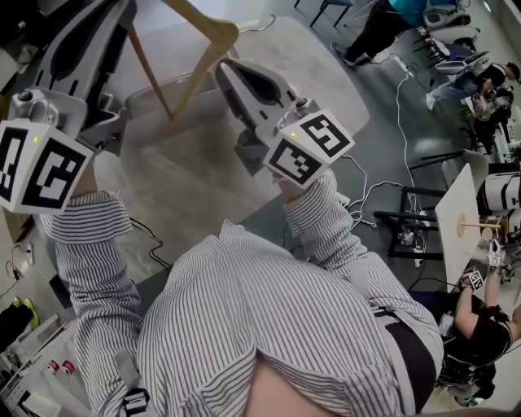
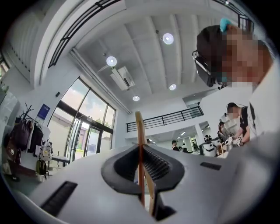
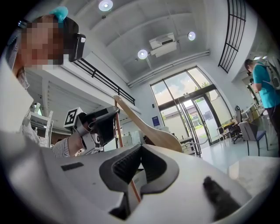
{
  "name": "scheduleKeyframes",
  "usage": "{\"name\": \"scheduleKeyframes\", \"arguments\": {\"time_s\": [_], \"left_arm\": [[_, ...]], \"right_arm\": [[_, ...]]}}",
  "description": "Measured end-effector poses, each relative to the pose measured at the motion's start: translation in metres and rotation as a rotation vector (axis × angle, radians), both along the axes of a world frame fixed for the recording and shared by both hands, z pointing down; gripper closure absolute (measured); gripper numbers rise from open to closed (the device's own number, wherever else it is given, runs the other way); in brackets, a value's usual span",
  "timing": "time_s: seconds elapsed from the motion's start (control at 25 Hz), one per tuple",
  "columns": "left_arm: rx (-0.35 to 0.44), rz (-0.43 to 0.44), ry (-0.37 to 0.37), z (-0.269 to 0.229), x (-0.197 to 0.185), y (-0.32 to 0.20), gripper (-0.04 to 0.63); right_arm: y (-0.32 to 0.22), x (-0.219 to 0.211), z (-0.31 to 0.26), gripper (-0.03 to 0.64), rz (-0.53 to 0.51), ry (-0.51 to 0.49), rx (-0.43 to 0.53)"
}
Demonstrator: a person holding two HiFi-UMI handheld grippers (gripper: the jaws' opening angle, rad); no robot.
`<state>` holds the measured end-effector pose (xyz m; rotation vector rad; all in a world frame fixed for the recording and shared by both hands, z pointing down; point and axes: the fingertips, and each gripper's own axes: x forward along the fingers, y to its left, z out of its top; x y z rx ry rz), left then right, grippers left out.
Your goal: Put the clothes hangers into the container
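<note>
The left gripper [image 2: 141,153] and right gripper [image 3: 133,171] are both clamping one wooden hanger [image 1: 213,32] aloft. It is awaiting stowing.

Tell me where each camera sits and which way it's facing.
Head view: on the person's head, looking steeply down at the floor; shows their striped shirt, left gripper, right gripper and the wooden hanger.
Left gripper view: rides the left gripper, tilted up at the ceiling; its jaws clamp the hanger; the person's head upper right.
Right gripper view: rides the right gripper, tilted up toward glass doors; the person's head upper left.
Shared: head and right gripper views both show the left gripper and hanger.
</note>
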<state>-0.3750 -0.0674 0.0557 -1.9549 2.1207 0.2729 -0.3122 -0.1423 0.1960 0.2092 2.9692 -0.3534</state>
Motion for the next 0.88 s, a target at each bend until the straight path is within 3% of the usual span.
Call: {"name": "scheduleKeyframes", "arguments": {"time_s": [0.4, 0.88], "left_arm": [[0.162, -0.02, 0.081, -0.017, -0.015, 0.024, 0.565], [0.242, -0.04, 0.03, -0.046, -0.009, 0.033, 0.565]], "right_arm": [[-0.003, -0.01, 0.006, 0.603, -0.018, 0.011, 0.005], [0.007, -0.015, 0.03, 0.603, -0.07, 0.076, -0.021]]}}
